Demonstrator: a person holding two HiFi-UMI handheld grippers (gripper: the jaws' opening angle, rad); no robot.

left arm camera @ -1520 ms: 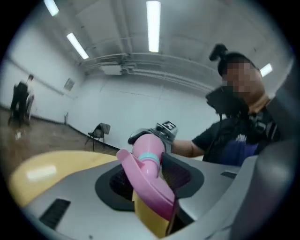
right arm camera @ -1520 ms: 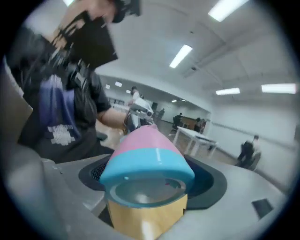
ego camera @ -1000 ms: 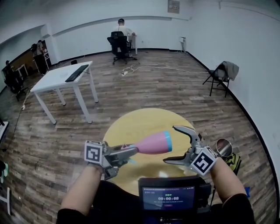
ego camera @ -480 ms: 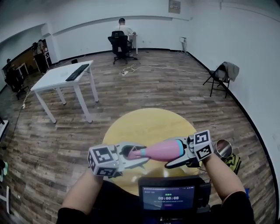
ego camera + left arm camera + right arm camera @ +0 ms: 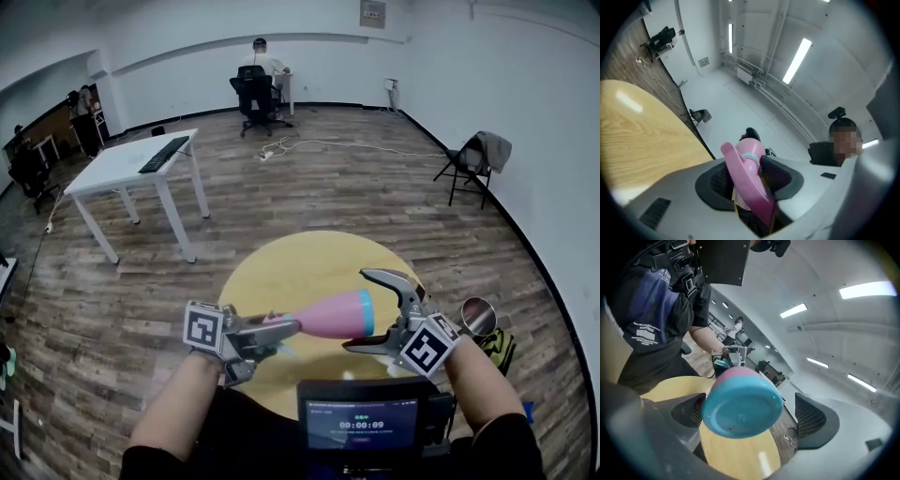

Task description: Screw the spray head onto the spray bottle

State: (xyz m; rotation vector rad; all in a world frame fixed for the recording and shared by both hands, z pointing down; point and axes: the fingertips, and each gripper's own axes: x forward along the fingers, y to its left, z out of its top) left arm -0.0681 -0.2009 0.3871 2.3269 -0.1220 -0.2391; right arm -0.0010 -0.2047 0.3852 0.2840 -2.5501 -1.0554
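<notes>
Holding spray bottle (image 5: 328, 314) level over table (image 5: 281, 267). Left gripper (image 5: 265, 333) jaws pinching spray head (image 5: 746, 174), just tightened, to lock head. Right gripper (image 5: 357, 310) jaws spread round teal base (image 5: 740, 408), just opened, not touching. I judge regrip before next twist.

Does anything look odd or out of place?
Nothing damaged or spilled. The bottle hangs sideways over the table, held only at its spray head by the left gripper, jaws just closing; the right gripper, jaws just opening, stands clear around its base.
</notes>
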